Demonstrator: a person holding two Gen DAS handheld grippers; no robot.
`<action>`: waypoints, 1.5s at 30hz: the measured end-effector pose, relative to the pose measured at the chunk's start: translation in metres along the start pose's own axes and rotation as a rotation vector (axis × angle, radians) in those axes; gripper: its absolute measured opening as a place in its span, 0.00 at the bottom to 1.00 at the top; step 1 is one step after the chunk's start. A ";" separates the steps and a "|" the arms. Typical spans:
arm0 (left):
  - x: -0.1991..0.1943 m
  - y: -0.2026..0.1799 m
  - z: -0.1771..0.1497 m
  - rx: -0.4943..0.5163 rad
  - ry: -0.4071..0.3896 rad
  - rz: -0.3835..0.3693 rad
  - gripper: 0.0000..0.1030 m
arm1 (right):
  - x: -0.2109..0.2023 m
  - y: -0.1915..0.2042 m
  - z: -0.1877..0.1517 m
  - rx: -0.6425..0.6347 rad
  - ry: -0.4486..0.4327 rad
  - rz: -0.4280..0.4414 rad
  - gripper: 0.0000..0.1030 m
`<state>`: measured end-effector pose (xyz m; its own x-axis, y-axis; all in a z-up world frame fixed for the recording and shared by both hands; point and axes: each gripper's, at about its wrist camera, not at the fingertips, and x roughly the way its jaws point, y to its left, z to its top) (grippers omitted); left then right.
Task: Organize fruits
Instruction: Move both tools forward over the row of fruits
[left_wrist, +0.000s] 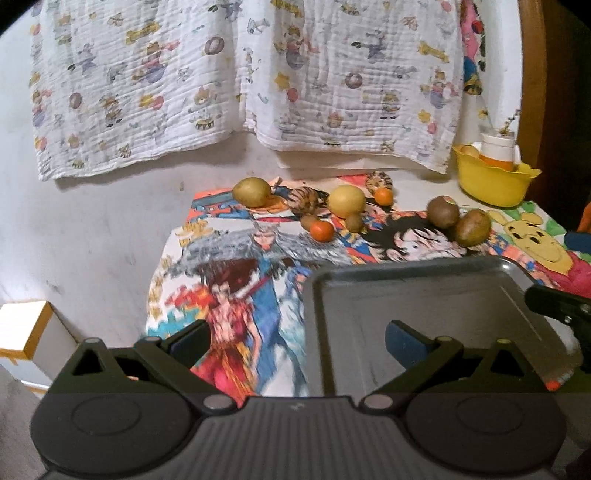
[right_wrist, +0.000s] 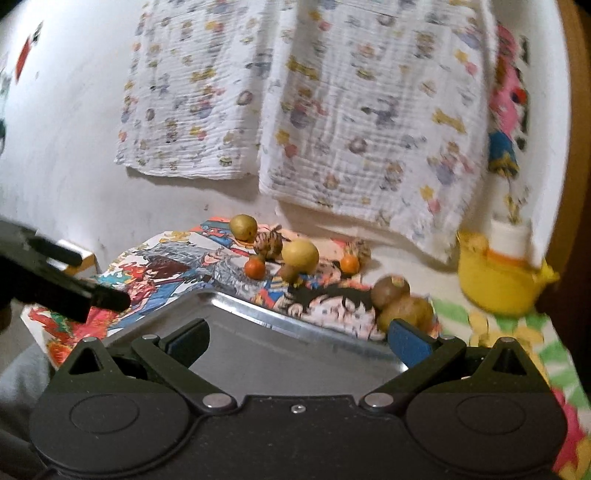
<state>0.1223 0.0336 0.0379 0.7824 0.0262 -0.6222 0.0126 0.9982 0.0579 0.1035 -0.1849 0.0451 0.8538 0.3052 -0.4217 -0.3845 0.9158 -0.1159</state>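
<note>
Hovering low in the foreground, the left gripper (left_wrist: 297, 341) shows its jaws spread wide with nothing between them, one blue pad over the printed cloth and the other over the tray. Same story on the right: the right gripper (right_wrist: 297, 338) hangs with jaws wide and empty over the near part of the metal tray (left_wrist: 424, 291).

That tray sits bare in the lower right of the left view, not one fruit in it, resting on the cartoon-print cloth (left_wrist: 229, 280) that covers the counter.

Past the tray's far rim comes the fruit, all loose on the cloth. Two brownish fruits (left_wrist: 458, 219) touch each other at centre right. Further left, a small orange one (left_wrist: 321, 230) lies just beside a small brown one, and behind them a big yellow fruit (left_wrist: 346, 201), a striped one (left_wrist: 303, 200), another orange (left_wrist: 383, 195) and a greenish-yellow one (left_wrist: 252, 192) at the far left end.

At the far right stands a yellow basket (left_wrist: 491, 184), holding a white-capped bottle and what may be a fruit. A patterned sheet (left_wrist: 240, 81) hangs behind.

By the look of it, the sorting has barely begun; nearly every fruit is left to place.
</note>
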 end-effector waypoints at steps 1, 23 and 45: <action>0.006 0.002 0.005 0.000 0.005 0.005 1.00 | 0.007 -0.001 0.004 -0.025 0.003 0.004 1.00; 0.143 0.020 0.085 0.002 0.090 -0.096 1.00 | 0.156 -0.021 0.058 -0.298 0.182 0.114 0.99; 0.210 0.017 0.092 0.002 0.137 -0.274 0.60 | 0.278 -0.021 0.057 -0.366 0.328 0.300 0.51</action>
<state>0.3441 0.0509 -0.0195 0.6583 -0.2366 -0.7146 0.2130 0.9691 -0.1247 0.3688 -0.1045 -0.0179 0.5581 0.3872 -0.7339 -0.7390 0.6341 -0.2275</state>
